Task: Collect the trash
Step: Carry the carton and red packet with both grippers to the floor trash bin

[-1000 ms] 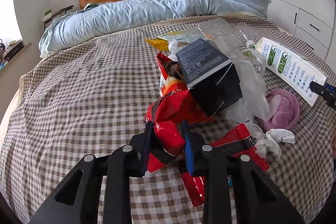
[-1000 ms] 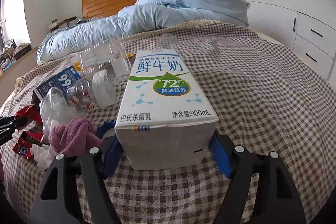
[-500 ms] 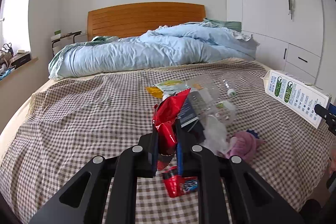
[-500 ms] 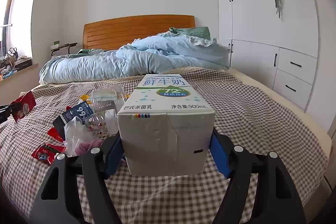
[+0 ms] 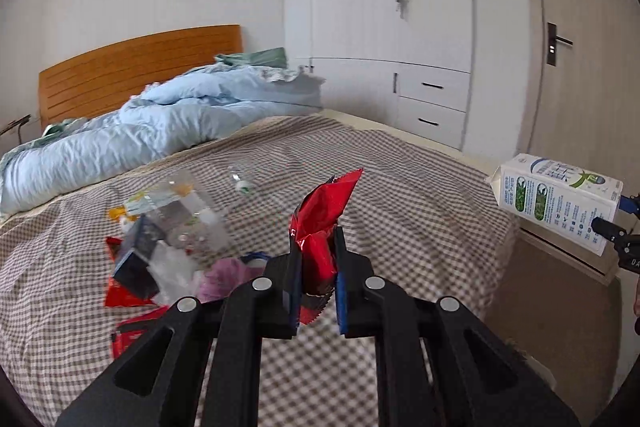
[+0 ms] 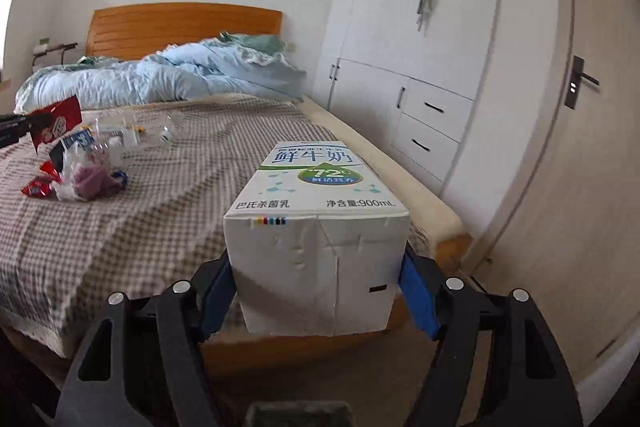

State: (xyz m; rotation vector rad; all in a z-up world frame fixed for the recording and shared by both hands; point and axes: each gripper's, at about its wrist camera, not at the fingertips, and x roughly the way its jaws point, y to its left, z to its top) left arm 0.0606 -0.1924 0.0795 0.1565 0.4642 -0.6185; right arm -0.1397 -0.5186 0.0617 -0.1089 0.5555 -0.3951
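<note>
My left gripper is shut on a red snack wrapper, which stands up between its pads above the bed. In the right wrist view that wrapper shows at the far left. My right gripper is shut on a white milk carton, held lengthwise past the bed's foot edge; the carton also shows at the right of the left wrist view. A heap of trash lies on the checked bedspread: red wrappers, a dark box, clear plastic containers, white plastic and a pink cloth.
A crumpled blue duvet lies along the wooden headboard. White wardrobes with drawers and a door stand to the right of the bed. A dark grey rim shows on the floor below the carton.
Both grippers have risen and swung right, away from the heap. The left one closed on the red wrapper and lifted it off the bed. The carton went from over the bedspread to past the bed's edge.
</note>
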